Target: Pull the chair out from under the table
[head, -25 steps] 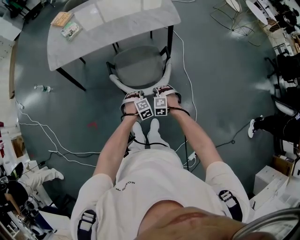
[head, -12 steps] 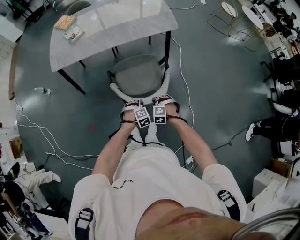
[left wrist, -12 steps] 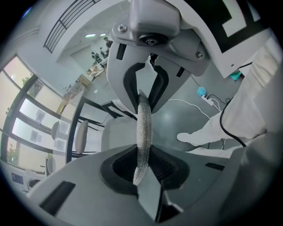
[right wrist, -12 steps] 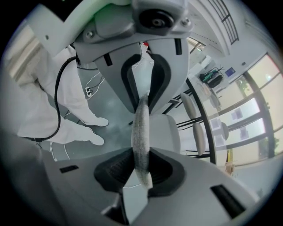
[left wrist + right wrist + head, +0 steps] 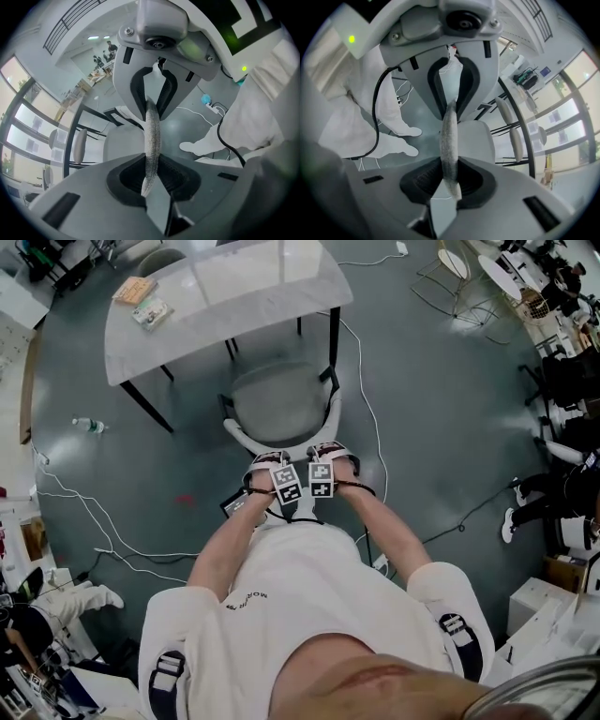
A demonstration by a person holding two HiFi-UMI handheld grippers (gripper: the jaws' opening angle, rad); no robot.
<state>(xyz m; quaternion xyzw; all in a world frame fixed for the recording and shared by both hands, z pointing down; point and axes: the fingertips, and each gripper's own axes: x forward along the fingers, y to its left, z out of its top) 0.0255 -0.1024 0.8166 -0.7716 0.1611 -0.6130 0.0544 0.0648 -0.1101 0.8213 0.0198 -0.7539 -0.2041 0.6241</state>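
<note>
- Chair (image 5: 279, 404), grey round seat, stands at the near edge of the pale surface (image 5: 244, 287). Most of the seat is clear of that edge, and the white curved backrest (image 5: 242, 435) is on the side away from the surface.
- Left gripper (image 5: 149, 140): its fingers (image 5: 136, 89) are closed to a narrow gap, clamped on the backrest's thin rim.
- Right gripper (image 5: 450, 140): its fingers (image 5: 433, 86) are clamped on the same rim, just beside the left one.
- Two small packets (image 5: 142, 298) lie at the surface's far left corner.
- A bottle (image 5: 91, 426) lies on the floor left of the surface.
</note>
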